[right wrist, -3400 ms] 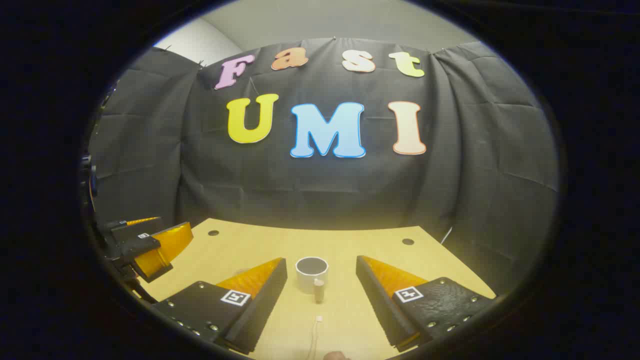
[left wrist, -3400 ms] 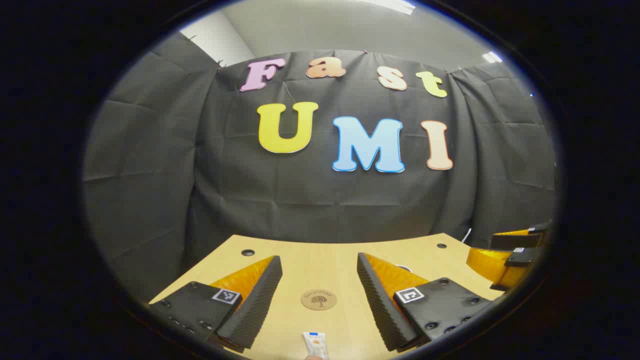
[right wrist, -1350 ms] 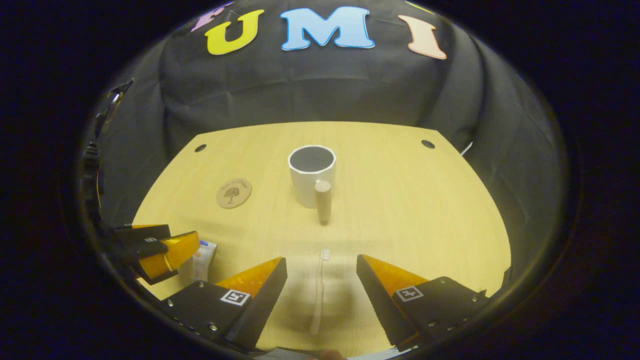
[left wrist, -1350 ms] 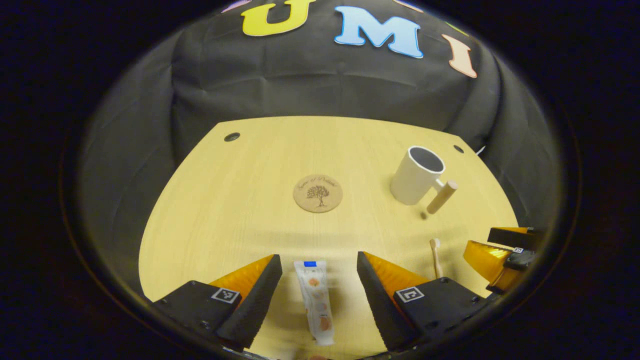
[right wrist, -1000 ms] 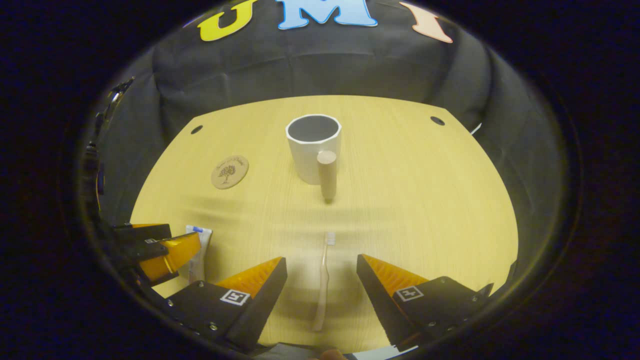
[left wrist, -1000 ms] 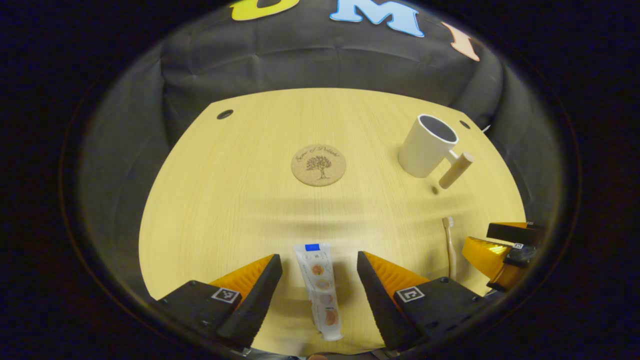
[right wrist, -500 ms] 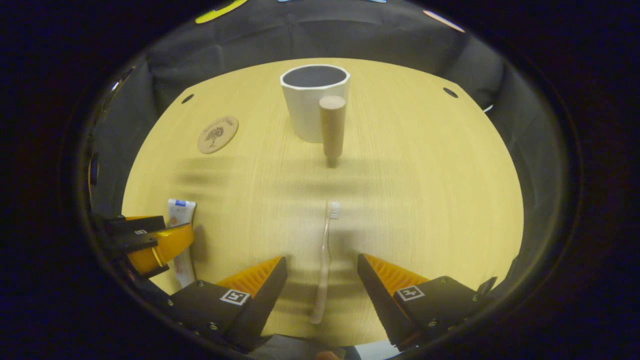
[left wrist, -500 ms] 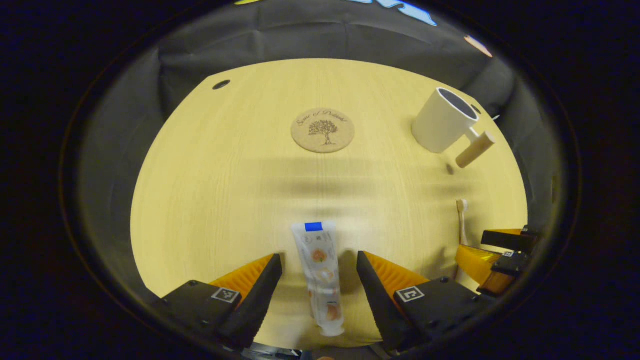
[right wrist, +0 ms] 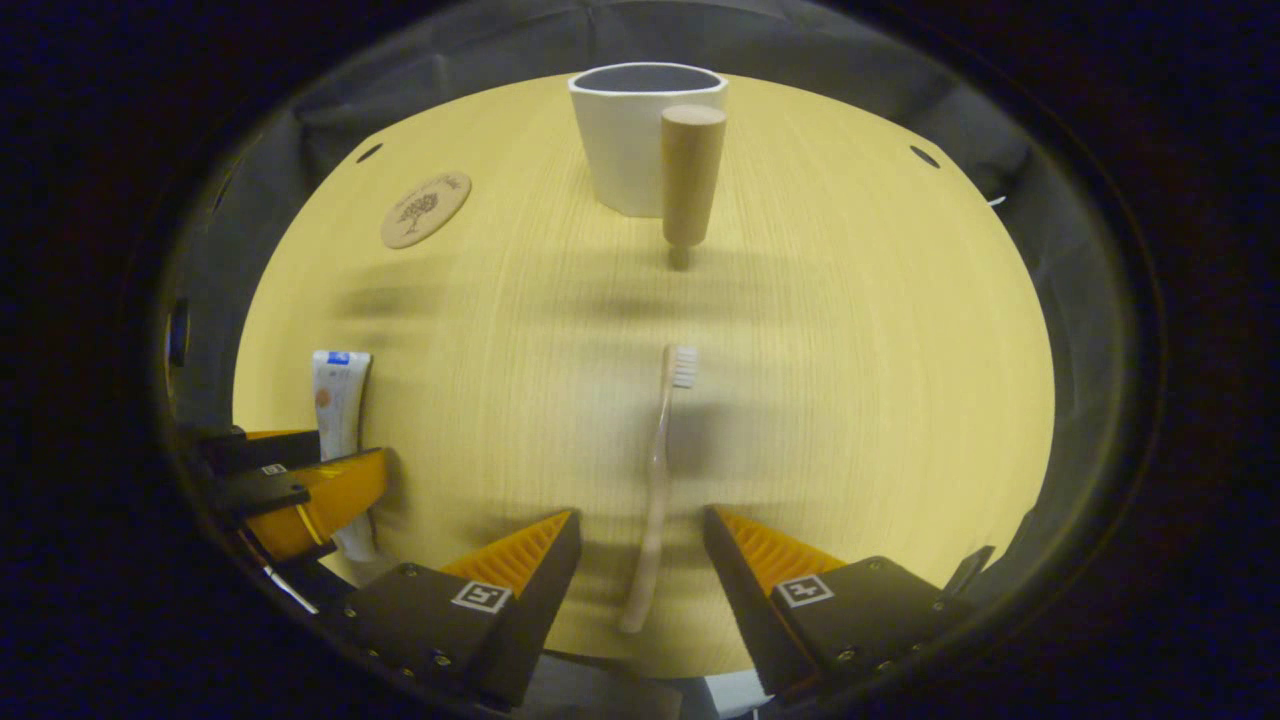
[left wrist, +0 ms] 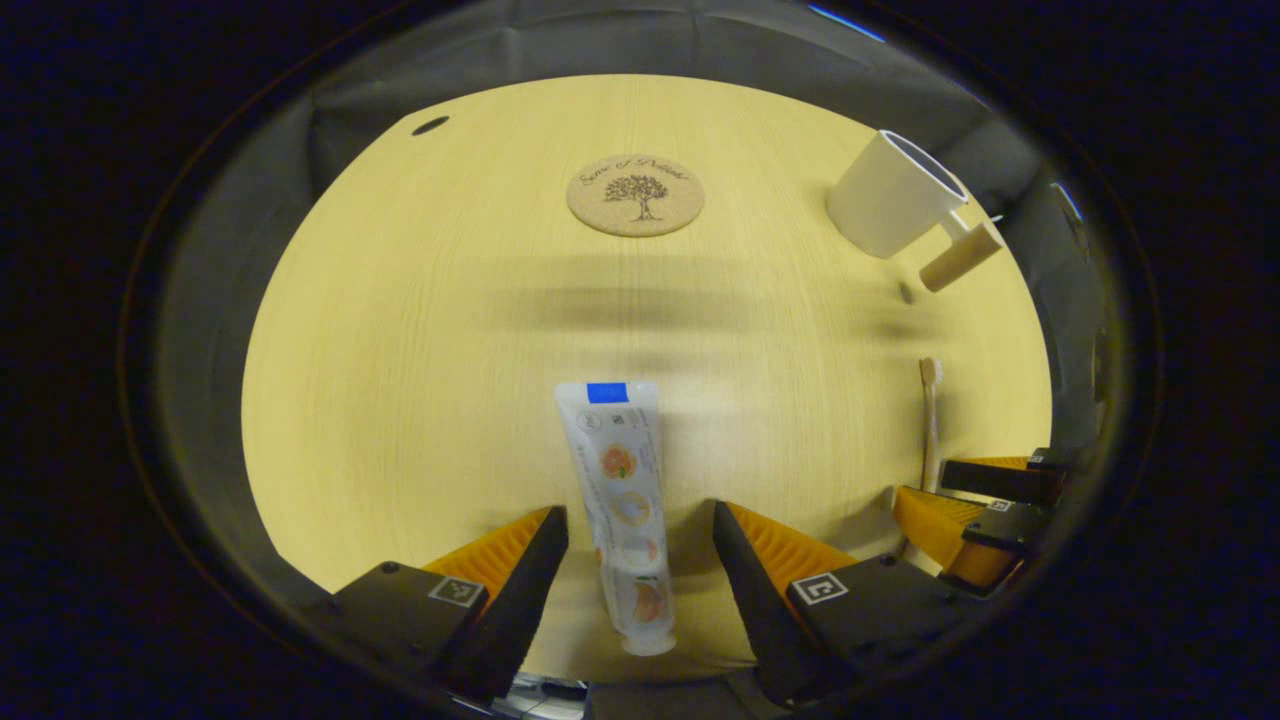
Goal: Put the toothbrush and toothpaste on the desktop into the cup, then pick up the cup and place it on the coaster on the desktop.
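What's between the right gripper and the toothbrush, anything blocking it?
Nothing visible blocks it. The toothbrush lies flat on the desktop, its handle end already between the open fingers of the right gripper. The cup stands farther ahead, beyond the bristles.

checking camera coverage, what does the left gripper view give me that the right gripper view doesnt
Left gripper view: the white printed toothpaste tube full length, cap nearest, lying between the open left gripper fingers. Right gripper view: the beige toothbrush full length, between the open right gripper fingers, with the cup's handle seen end-on. Shared: the round cork coaster, the white cup with a wooden handle, the pale wooden table.
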A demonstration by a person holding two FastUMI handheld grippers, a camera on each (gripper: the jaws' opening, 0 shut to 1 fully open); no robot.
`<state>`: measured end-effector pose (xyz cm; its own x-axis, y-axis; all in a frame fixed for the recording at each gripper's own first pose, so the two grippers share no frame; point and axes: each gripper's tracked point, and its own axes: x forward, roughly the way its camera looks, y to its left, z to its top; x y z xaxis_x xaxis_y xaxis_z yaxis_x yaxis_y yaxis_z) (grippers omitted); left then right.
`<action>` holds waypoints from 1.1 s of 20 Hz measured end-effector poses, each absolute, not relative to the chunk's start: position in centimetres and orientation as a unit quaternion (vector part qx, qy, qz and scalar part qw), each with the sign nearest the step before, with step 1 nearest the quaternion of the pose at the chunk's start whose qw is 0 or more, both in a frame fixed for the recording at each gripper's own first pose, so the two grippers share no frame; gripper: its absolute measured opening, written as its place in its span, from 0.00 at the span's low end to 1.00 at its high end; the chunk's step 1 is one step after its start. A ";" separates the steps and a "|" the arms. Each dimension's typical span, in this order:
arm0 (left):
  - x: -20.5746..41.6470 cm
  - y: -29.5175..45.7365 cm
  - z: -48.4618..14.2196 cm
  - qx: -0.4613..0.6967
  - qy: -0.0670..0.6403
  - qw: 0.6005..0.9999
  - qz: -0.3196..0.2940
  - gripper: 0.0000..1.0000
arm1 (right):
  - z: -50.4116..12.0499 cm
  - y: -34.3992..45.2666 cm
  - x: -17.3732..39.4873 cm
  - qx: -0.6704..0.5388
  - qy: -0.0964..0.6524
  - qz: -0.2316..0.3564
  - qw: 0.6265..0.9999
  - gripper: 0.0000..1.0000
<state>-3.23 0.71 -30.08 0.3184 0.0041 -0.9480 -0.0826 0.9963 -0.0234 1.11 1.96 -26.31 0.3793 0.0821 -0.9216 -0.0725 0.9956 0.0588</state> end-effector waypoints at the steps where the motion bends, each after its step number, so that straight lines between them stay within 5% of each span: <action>1: -3.1 0.8 -30.1 -0.028 0.582 0.812 0.028 0.94 | -26.4 1.7 1.2 -0.002 0.555 0.042 0.831 0.77; 5: -3.1 1.3 -30.2 -0.016 0.581 0.813 0.035 0.75 | -26.5 1.2 1.3 -0.015 0.560 0.034 0.828 0.55; 6: -3.1 1.4 -30.1 -0.021 0.579 0.814 0.039 0.67 | -26.5 0.9 1.3 -0.011 0.560 0.022 0.828 0.59; 7: -3.0 1.4 -30.2 -0.023 0.580 0.814 0.041 0.62 | -26.4 1.1 1.1 -0.001 0.567 0.022 0.824 0.34; 10: -3.1 1.4 -30.2 -0.026 0.579 0.814 0.044 0.50 | -26.7 0.7 1.0 -0.005 0.566 0.021 0.824 0.36; 11: -3.1 1.4 -30.2 -0.024 0.578 0.815 0.042 0.49 | -27.0 0.8 1.3 0.009 0.565 0.021 0.825 0.12; 19: -2.8 1.9 -30.0 -0.049 0.559 0.826 0.049 0.35 | -25.9 0.5 1.6 0.016 0.539 0.041 0.841 0.03; 22: -2.6 1.5 -29.5 -0.060 0.543 0.836 0.047 0.22 | -26.1 0.5 1.7 0.016 0.529 0.047 0.847 0.02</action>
